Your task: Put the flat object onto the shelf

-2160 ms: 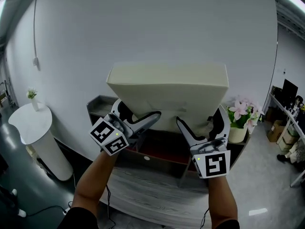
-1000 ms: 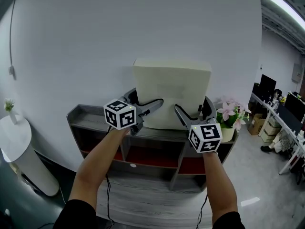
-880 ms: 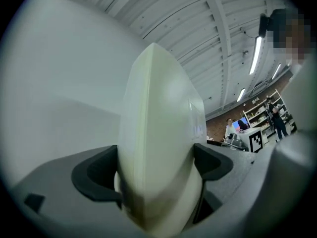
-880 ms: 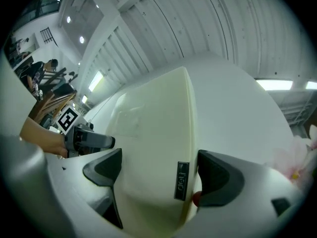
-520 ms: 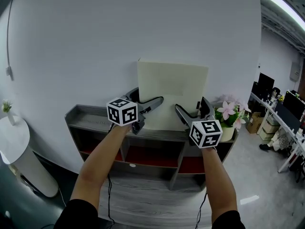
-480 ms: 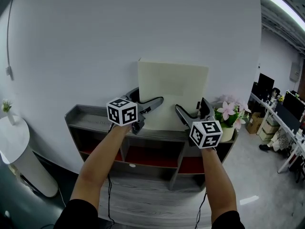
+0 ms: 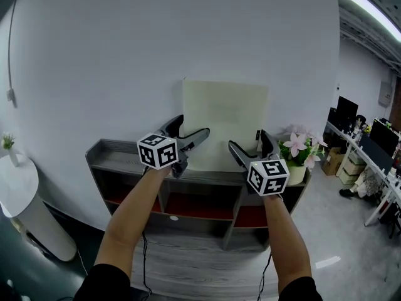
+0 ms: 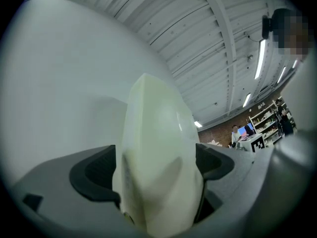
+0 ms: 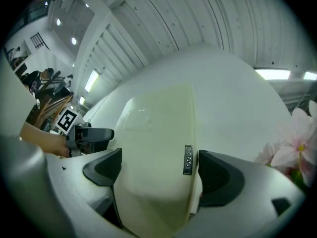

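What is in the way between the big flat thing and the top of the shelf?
Nothing visible. The flat object stands upright right at the top of the shelf, gripped low by the left hand-held gripper and the right hand-held gripper. The flower pot sits off to its right, not under it.

Cream flat object [image 7: 225, 115], grey shelf [image 7: 109, 150], pink flowers [image 7: 297, 146], white wall [image 7: 125, 55]

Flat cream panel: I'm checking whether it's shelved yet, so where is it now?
Head view, centre: the flat cream panel stands upright atop the grey shelf, gripped between left gripper and right gripper, left of the pink flowers.
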### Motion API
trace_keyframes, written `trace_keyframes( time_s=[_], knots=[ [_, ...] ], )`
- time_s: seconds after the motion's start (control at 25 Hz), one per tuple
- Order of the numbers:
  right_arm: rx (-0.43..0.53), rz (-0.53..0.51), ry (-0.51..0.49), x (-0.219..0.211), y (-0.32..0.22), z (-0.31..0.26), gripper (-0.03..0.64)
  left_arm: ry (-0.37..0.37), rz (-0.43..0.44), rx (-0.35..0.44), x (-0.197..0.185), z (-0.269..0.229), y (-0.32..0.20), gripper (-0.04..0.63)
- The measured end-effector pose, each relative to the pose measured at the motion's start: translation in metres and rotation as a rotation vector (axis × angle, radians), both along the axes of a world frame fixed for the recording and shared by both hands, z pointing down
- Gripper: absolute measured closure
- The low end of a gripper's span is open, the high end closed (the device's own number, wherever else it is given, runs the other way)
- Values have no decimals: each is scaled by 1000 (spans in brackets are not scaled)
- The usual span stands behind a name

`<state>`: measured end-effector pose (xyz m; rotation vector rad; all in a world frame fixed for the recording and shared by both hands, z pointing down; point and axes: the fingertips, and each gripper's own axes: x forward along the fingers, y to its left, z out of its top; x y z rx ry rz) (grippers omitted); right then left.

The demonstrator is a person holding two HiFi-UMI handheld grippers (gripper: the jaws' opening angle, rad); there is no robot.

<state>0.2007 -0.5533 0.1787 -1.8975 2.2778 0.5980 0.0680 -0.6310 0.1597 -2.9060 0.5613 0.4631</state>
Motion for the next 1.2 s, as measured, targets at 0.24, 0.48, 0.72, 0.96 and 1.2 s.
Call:
trace_keyframes(
  time_s=[0.24, 0.48, 0.72, 0.96, 1.2],
  knots=[
    [2, 21, 0, 0, 1, 3, 137, -7, -11, 13, -4, 5, 6, 104],
    [65, 56, -20, 4, 20, -2, 137, 15, -165, 180, -24, -5, 30, 104],
    [157, 5, 17, -18, 68, -5, 137, 89, -188, 251, -46, -1, 84, 106],
    [225, -9, 50, -42, 112, 0, 140, 50, -195, 255, -63, 27, 114, 150],
    [259, 11, 91, -59, 140, 16, 472, 99, -254, 188, -81, 58, 119, 542]
  ],
)
